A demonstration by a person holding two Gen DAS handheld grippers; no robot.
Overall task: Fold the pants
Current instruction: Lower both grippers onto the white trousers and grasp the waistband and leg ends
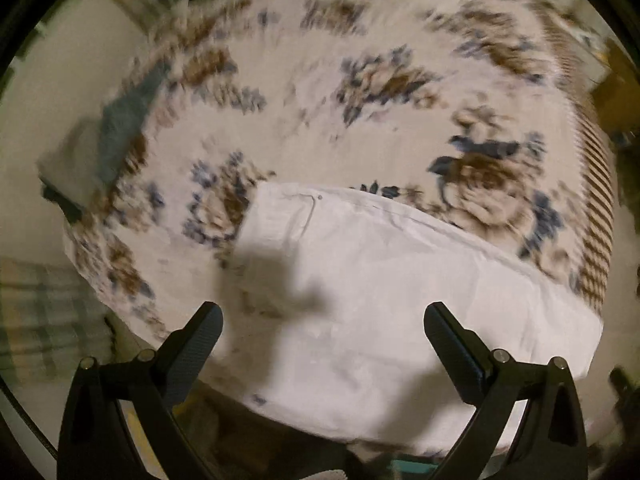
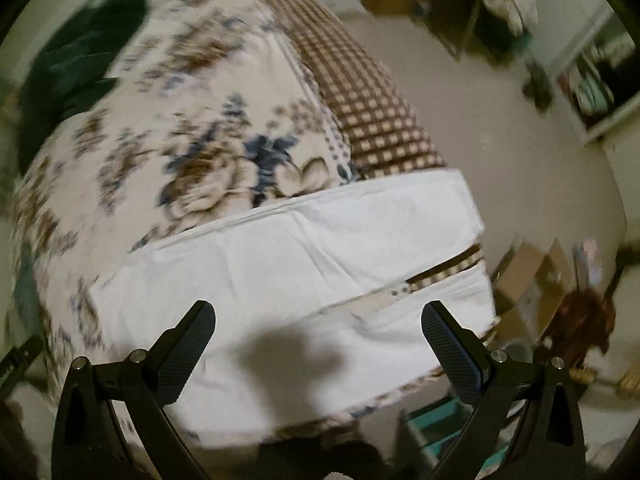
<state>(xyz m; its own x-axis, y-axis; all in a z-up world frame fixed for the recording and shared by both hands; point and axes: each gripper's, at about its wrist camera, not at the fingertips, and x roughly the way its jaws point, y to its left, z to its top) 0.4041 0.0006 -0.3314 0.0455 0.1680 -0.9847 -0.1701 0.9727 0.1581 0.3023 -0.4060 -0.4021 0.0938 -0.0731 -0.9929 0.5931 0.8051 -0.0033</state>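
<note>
White pants (image 1: 380, 288) lie flat on a floral bedspread (image 1: 304, 92) near the bed's front edge. In the left wrist view the waist end with a small button shows at the upper left of the cloth. In the right wrist view the pants (image 2: 304, 264) lie in two long legs with a narrow gap of bedspread between them at the right. My left gripper (image 1: 322, 316) is open and empty above the pants. My right gripper (image 2: 318, 314) is open and empty above the pants. Both views are blurred.
The bed (image 2: 208, 148) has a brown checked border (image 2: 360, 92) along its right side. A dark green cloth (image 2: 76, 60) lies at the far end. Cardboard boxes (image 2: 532, 280) and clutter sit on the floor at the right. A plaid fabric (image 1: 44, 320) lies left of the bed.
</note>
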